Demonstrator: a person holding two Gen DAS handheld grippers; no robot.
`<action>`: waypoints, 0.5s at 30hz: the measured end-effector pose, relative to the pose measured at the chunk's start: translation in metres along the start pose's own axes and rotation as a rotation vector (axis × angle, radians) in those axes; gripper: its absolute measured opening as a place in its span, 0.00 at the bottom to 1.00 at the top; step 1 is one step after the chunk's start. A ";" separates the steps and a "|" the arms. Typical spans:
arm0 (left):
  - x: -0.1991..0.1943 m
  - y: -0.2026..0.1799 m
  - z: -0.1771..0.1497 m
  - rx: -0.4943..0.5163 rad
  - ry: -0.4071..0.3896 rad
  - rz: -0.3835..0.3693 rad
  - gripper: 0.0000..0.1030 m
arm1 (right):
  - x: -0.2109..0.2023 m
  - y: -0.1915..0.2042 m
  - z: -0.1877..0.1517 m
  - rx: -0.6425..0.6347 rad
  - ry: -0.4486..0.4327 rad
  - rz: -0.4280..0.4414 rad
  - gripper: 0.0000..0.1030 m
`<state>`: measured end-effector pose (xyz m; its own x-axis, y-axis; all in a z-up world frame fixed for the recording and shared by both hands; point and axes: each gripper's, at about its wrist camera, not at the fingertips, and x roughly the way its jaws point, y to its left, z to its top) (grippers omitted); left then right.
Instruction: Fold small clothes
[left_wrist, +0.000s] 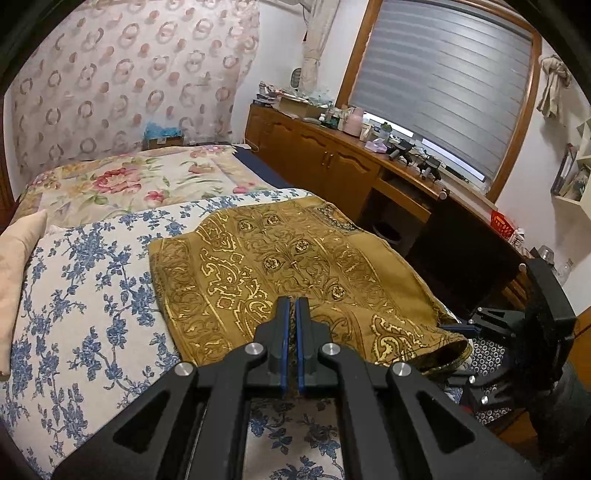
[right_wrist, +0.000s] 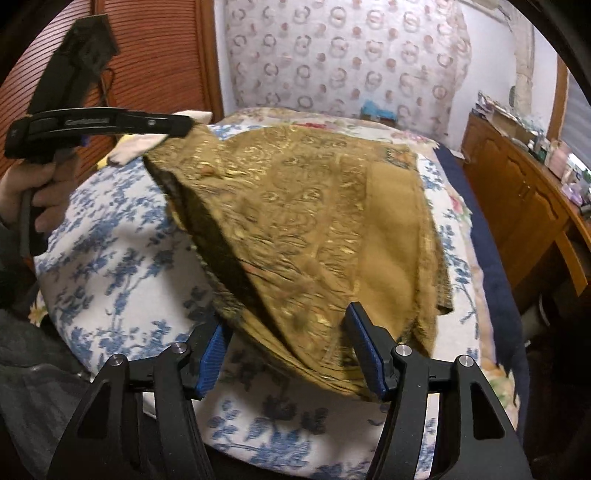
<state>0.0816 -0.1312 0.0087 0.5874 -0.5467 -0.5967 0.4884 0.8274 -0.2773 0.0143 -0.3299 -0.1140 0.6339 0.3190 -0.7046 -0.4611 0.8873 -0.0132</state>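
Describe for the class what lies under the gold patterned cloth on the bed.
Under the gold patterned cloth lies a blue floral sheet, visible around its edges. The left claw pinches and lifts one corner, exposing a shadowed gap in the right wrist view. Anything beneath the cloth's middle is covered.

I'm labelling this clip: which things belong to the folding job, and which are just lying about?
In the job:
- gold patterned cloth
- left gripper, shut on it
- right gripper, open around its edge

Lying about:
- pillow
- dresser clutter
- orange basket

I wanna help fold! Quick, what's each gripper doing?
Left gripper: closed, pinching the cloth.
Right gripper: open, holding nothing.
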 end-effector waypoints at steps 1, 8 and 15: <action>-0.001 0.000 0.000 0.001 -0.001 0.001 0.00 | 0.000 -0.002 0.000 -0.005 0.002 -0.002 0.55; -0.017 0.001 -0.011 0.006 -0.014 0.027 0.00 | -0.003 -0.009 0.009 -0.027 -0.025 0.037 0.08; -0.028 0.017 -0.010 -0.010 -0.020 0.045 0.02 | -0.015 -0.015 0.052 -0.073 -0.136 0.001 0.05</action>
<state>0.0670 -0.1005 0.0132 0.6217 -0.5108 -0.5938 0.4543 0.8527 -0.2579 0.0440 -0.3304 -0.0666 0.7093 0.3667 -0.6020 -0.5029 0.8617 -0.0678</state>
